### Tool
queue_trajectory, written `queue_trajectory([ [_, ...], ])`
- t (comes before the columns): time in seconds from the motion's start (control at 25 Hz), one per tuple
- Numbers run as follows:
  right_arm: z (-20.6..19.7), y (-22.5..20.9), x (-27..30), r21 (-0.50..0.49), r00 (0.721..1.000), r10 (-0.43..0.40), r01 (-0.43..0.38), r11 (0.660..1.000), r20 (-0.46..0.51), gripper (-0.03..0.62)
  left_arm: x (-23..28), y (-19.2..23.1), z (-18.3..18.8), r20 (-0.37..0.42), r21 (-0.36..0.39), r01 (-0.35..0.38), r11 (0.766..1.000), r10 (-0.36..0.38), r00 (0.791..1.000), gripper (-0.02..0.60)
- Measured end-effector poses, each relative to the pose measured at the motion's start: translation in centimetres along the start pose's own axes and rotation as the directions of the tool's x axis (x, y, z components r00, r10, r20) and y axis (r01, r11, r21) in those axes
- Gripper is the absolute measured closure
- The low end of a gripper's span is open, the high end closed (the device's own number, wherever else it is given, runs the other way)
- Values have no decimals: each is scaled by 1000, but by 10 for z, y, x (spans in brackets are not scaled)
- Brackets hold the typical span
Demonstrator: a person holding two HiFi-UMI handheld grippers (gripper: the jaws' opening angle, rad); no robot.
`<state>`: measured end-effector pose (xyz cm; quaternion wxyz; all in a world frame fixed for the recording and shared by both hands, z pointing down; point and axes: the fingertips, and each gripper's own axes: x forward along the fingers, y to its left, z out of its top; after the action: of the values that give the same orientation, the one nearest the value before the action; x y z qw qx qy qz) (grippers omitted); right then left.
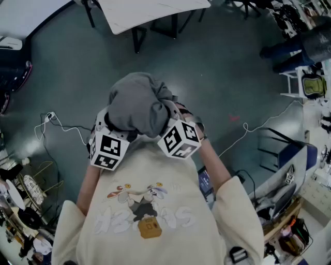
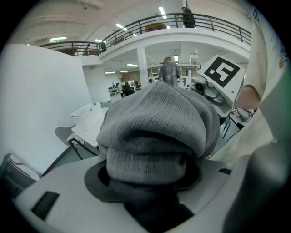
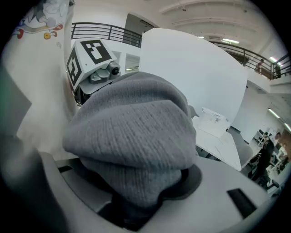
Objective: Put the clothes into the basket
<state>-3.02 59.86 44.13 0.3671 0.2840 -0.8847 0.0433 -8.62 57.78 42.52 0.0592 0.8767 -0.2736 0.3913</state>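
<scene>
A bunched grey knit garment (image 1: pixel 138 106) is held up in front of the person's chest, above the floor. My left gripper (image 1: pixel 110 127) and right gripper (image 1: pixel 174 122) are both shut on it from below, with the fingertips buried in the cloth. In the left gripper view the garment (image 2: pixel 159 123) fills the jaws of the left gripper (image 2: pixel 152 191). The right gripper view shows the same for the garment (image 3: pixel 132 136) and the right gripper (image 3: pixel 136 200). A white basket (image 2: pixel 86 112) stands on a white table (image 2: pixel 93 129) some way off; the basket (image 3: pixel 213 119) also shows in the right gripper view.
A white table (image 1: pixel 150 13) on dark legs stands ahead across the grey floor. Cables (image 1: pixel 59 124) trail at left and a white cable (image 1: pixel 258 127) at right. Cluttered shelves (image 1: pixel 23 207) stand at lower left and a blue chair (image 1: pixel 289 155) at right. A person (image 2: pixel 169 73) stands far off.
</scene>
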Motion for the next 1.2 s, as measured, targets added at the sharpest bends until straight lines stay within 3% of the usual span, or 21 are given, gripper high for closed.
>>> queue_trajectory([
  [0.6,3,9,25,61,998,53,-51,997,-29,375,4,15,-23,-34,-28,47,998,-48,998,333],
  [1.2,65,4,101,64,999,33,-30,997,-40,375,-9,105,-59,12,-47,41,998,-40,999,333],
])
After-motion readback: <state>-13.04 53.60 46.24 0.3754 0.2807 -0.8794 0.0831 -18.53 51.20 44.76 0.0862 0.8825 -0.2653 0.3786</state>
